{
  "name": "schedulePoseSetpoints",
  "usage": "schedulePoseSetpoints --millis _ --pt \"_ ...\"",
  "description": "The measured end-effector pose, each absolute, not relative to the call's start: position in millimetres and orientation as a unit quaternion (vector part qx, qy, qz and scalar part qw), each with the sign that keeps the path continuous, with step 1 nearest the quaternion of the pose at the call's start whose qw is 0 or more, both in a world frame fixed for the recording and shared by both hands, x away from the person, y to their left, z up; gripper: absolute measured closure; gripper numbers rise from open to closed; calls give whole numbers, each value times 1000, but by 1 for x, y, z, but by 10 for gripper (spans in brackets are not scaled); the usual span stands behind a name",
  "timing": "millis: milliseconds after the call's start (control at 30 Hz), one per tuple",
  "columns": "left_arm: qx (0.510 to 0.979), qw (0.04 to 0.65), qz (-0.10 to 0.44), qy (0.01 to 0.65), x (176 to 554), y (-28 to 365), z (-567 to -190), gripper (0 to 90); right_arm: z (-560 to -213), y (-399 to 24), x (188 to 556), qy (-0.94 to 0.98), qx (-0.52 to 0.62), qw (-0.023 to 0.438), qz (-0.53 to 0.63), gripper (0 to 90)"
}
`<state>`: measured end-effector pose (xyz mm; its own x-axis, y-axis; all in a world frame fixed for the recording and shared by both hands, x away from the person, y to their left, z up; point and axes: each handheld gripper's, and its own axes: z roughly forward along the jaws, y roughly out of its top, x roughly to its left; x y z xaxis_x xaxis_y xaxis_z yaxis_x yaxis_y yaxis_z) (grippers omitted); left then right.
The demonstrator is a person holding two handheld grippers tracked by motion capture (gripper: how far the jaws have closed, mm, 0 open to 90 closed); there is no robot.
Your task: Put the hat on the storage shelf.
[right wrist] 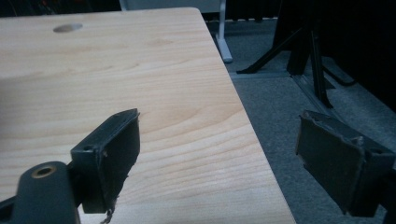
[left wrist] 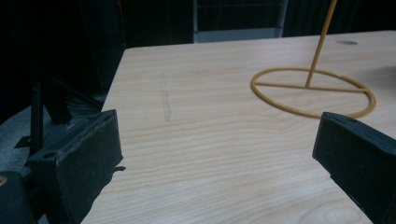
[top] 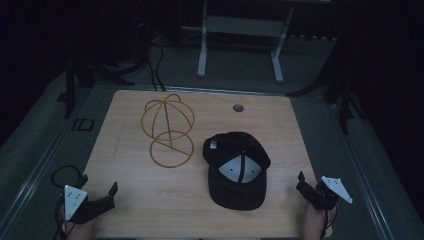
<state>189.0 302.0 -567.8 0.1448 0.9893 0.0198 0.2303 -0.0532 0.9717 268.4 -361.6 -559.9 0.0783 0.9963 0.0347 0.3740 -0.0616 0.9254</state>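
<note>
matt black cloth cap (top: 236, 170); thin yellow wire stand (top: 168, 129); smooth pale wood-grain table (top: 150, 200).

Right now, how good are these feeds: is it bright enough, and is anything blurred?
High view: dim overall, surroundings nearly black, yet the black cap and wire hat stand read clearly on the table. Left gripper view: tabletop evenly lit, near jaws soft, stand's ring sharp. Right gripper view: wood grain crisp, no glare, floor beyond dark.

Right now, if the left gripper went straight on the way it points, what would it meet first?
Probably the yellow wire hat stand: its ring base lies ahead, slightly right of the open left gripper, with bare table before it. Depth is uncertain.
</note>
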Motion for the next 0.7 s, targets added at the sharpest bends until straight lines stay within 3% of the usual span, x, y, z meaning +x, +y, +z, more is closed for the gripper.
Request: schedulePoseSetpoints --millis 267,700 --pt "602 469 412 497 189 292 -565 16 -548 -356 264 576 599 380 406 133" --pt "604 476 404 495 188 292 -564 16 -479 -323 257 626 536 329 460 131"
